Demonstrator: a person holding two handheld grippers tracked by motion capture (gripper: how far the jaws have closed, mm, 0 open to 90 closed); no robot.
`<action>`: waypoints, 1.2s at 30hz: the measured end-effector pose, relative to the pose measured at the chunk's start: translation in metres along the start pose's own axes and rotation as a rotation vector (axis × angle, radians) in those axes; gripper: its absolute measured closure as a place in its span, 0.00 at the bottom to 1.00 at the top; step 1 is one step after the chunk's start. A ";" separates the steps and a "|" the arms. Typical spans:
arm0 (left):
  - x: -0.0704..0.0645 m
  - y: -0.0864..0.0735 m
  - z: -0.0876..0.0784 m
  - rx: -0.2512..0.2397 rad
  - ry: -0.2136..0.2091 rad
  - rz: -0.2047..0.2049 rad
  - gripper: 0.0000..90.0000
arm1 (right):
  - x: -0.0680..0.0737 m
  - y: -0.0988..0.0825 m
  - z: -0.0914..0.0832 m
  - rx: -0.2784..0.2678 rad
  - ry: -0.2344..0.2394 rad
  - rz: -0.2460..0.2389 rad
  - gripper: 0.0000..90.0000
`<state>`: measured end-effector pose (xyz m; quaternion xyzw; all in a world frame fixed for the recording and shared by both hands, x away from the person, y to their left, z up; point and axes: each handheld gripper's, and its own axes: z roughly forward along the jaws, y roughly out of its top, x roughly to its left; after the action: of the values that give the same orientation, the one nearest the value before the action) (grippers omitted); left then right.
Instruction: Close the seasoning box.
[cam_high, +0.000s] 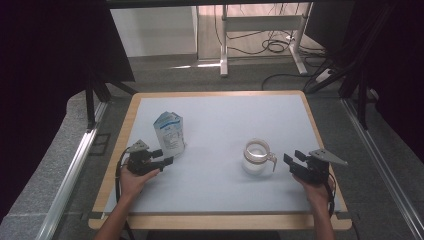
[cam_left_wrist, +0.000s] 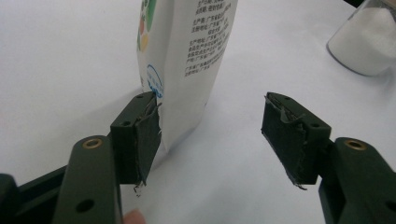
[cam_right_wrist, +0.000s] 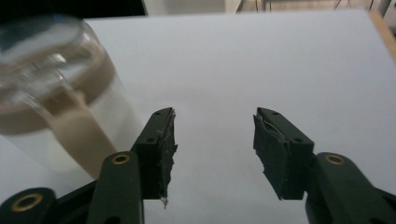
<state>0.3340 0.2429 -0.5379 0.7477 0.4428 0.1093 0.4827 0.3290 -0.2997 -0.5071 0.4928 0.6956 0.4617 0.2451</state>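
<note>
Table (cam_high: 220, 165) | pouch (cam_high: 170, 131) – left gripper (cam_high: 166, 156) wide | jar (cam_high: 257, 157) – right gripper (cam_high: 294, 158) apart, empty

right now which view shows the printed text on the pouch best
The left gripper view: the standing pouch is close, its printed lines sharp though too small to read. The high view shows the whole pouch from afar, print just a blur.

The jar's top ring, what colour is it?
Light brown ring, seen best in the right gripper view.
</note>
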 end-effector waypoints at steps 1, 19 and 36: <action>0.000 0.000 0.000 0.002 0.000 0.001 0.41 | -0.002 -0.002 0.002 0.013 -0.010 -0.006 0.52; -0.001 -0.001 0.002 0.016 -0.003 0.006 0.40 | -0.012 -0.012 0.012 0.104 -0.029 -0.004 0.46; -0.001 -0.002 0.004 0.025 -0.006 0.000 0.40 | -0.011 -0.012 0.014 0.123 -0.030 -0.007 0.43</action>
<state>0.3349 0.2402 -0.5417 0.7541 0.4426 0.1012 0.4746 0.3394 -0.3051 -0.5253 0.5114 0.7206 0.4098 0.2265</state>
